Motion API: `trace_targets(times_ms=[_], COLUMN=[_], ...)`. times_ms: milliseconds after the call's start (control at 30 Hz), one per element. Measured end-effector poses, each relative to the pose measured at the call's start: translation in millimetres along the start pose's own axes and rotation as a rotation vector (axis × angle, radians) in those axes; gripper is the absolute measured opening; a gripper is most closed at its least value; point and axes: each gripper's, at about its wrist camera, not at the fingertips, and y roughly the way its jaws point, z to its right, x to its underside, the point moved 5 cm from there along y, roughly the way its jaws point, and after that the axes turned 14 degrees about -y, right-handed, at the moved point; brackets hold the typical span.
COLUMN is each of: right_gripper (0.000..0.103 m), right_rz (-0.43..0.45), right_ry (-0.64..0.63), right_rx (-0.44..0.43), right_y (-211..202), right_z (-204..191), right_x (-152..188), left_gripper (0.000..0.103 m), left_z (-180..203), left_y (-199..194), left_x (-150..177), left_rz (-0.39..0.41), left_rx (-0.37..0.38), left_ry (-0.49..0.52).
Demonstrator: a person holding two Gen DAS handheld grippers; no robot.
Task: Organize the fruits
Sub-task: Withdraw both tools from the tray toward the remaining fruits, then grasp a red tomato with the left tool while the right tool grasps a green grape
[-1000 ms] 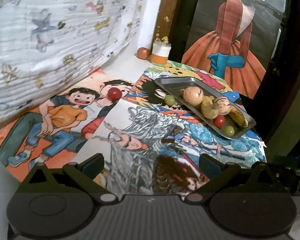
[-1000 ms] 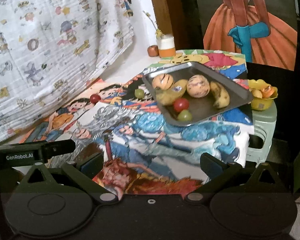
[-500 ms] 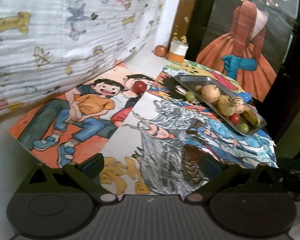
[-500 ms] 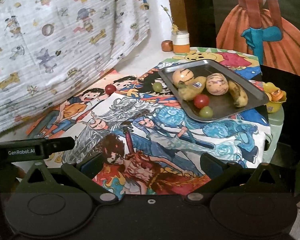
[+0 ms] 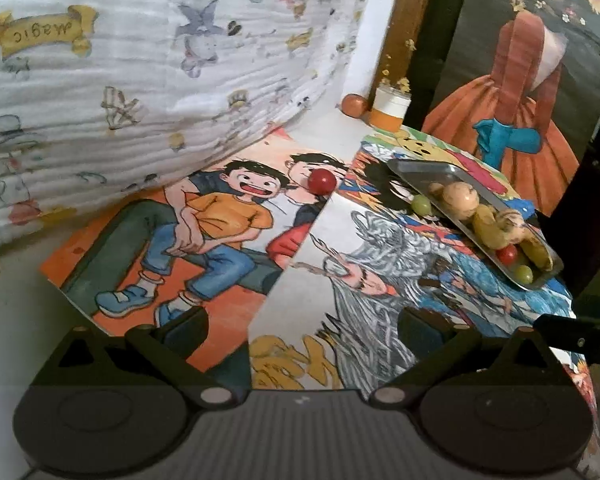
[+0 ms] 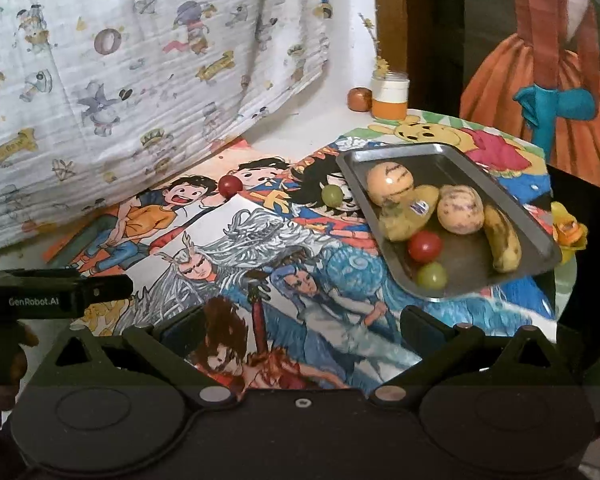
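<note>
Hovering low over the picture-covered bench (image 5: 300, 312), the left gripper (image 5: 302, 326) has its jaws spread wide with nothing between them. The right gripper (image 6: 300, 326) hangs the same way, parted and empty, lower centre of its view.

- Flat grey metal tray (image 6: 512, 200), right of centre in the right wrist view: holds two round tan speckled fruits, a yellowish lumpy fruit with a sticker, a spotted yellow banana (image 6: 502, 240), one small red tomato-like fruit and one small green grape-like fruit.
- Two strays outside the tray: a small round red fruit (image 5: 322, 181) on the orange cartoon poster, centre of the left wrist view, well apart from the tray; a small round green fruit (image 5: 421, 204) just beside the tray's near rim.

Risks as I judge them:
- Both strays are smooth little spheres on glossy paper. A finger arriving off-centre would likely nudge one into a roll, toward the hanging printed white cloth (image 5: 140, 80) or off the bench edge.
- Soft skin; too hard a squeeze may split or pop it.
- Green fruit sits so close to the rim that a finger could strike the tray and shift it. The tray's lower right corner looks close to the bench edge, so a shove may tip it.
- Dropping a round fruit from height could bounce it back out.
- The two grippers are near each other; crossing paths risks a knock.
</note>
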Motion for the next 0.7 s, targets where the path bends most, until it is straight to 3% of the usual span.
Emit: trace_targets(times_ms=[133, 367, 700], right_gripper=[0.102, 0.102, 0.102], right_rz=[-0.009, -0.025, -0.102], right_ry=[-0.042, -0.261, -0.501], right_rx=[-0.062, -0.1, -0.262], right_y=[5, 21, 97], right_z=[3, 13, 26], right_x=[-17, -55, -100], left_gripper=[0.103, 0.103, 0.103], left_z=[-1, 10, 28], left_y=[8, 30, 83], left_x=[-12, -46, -78], left_rz=[0.018, 0.051, 0.042], left_rx=[-0.001, 0.004, 0.02], left_ry=[0.023, 0.091, 0.226])
